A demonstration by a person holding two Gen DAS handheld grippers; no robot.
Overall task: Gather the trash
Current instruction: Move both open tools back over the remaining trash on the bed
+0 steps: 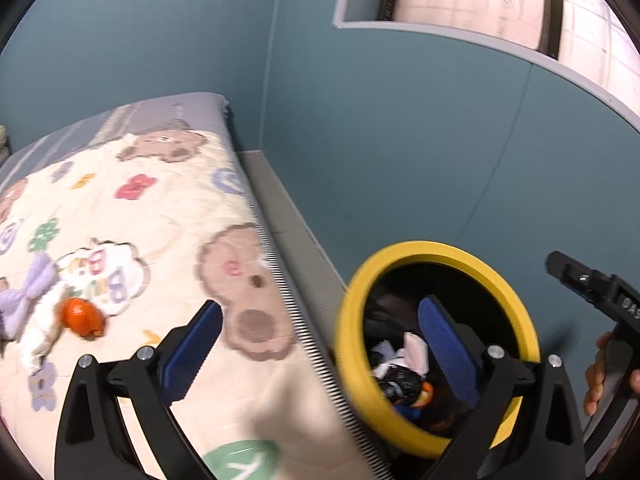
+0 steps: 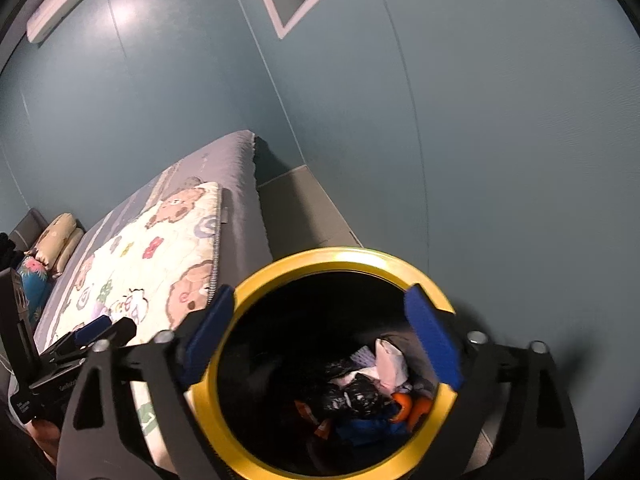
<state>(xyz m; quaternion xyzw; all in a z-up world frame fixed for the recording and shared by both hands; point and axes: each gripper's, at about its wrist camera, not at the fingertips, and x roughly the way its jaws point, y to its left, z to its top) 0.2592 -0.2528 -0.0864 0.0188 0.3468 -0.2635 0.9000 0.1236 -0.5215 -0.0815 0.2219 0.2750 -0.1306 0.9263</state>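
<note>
We see teal walls [image 2: 500, 120] all around, a grey-framed window [image 1: 500, 4] at one o'clock, a bed [image 1: 132, 208] under a bear-print quilt at nine o'clock, grey floor [image 1: 276, 200] beside it.

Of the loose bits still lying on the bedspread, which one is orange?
The small rounded orange piece near the left edge of the bedspread. The purple item and the white crumpled piece beside it are pale.

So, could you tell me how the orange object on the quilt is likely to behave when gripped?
The orange object looks rounded and glossy, so it may slip or roll. It lies on a soft quilt, which could give underneath.
</note>
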